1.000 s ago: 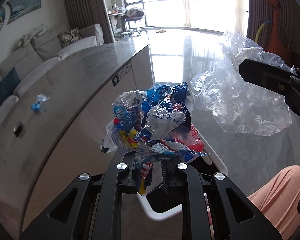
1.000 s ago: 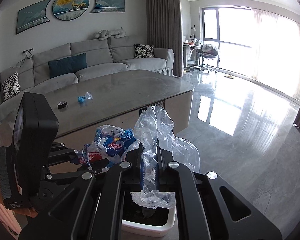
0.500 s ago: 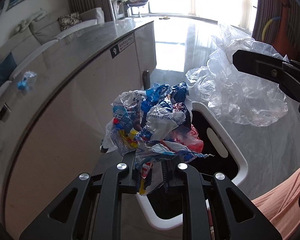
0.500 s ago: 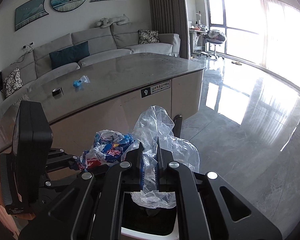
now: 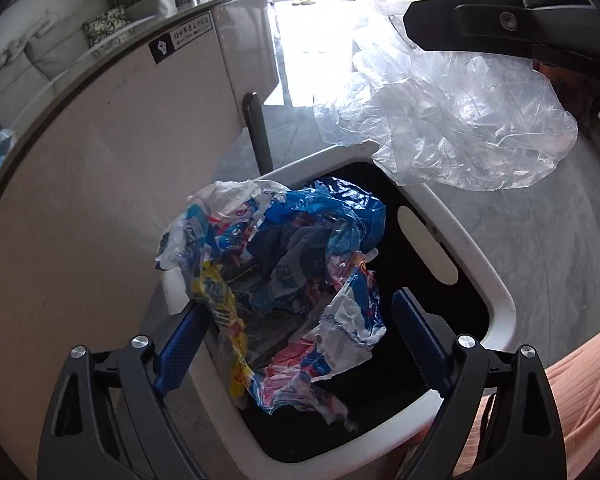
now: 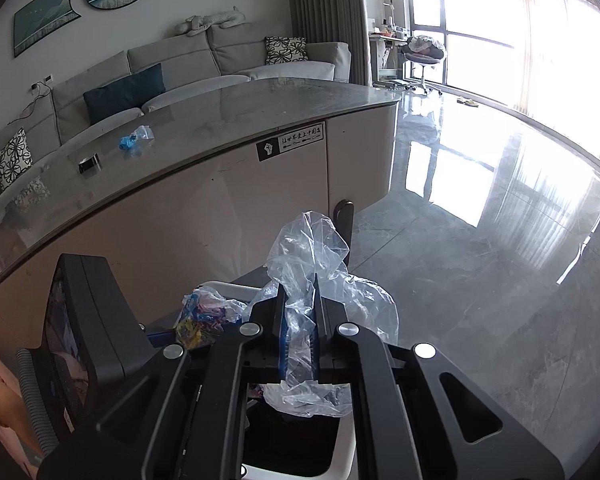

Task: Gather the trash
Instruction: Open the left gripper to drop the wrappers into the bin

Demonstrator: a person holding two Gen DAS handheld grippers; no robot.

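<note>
My left gripper [image 5: 300, 332] is open above the white trash bin [image 5: 466, 248]. A crumpled blue, white and red plastic wrapper [image 5: 292, 264] hangs loose between the spread jaws over the bin's dark inside, still draped on the left finger [image 5: 184, 336]. My right gripper [image 6: 299, 312] is shut on a clear plastic bag [image 6: 312, 256] and holds it over the same bin [image 6: 340, 456]; that bag also shows in the left wrist view [image 5: 460, 120], above the bin's far rim. The wrapper shows in the right wrist view [image 6: 204, 314] too.
A curved beige counter [image 6: 228, 184] with a stone top stands close on the left of the bin. A small blue wrapper [image 6: 134, 140] and a small dark object [image 6: 89, 164] lie on the counter top. Glossy grey floor [image 6: 480, 260] spreads to the right. A person's leg [image 5: 572, 400] is at lower right.
My left gripper has lowered over the bin and opened, so the coloured wrapper hangs loose between the jaws. The right gripper has come down too, still holding the clear bag.
</note>
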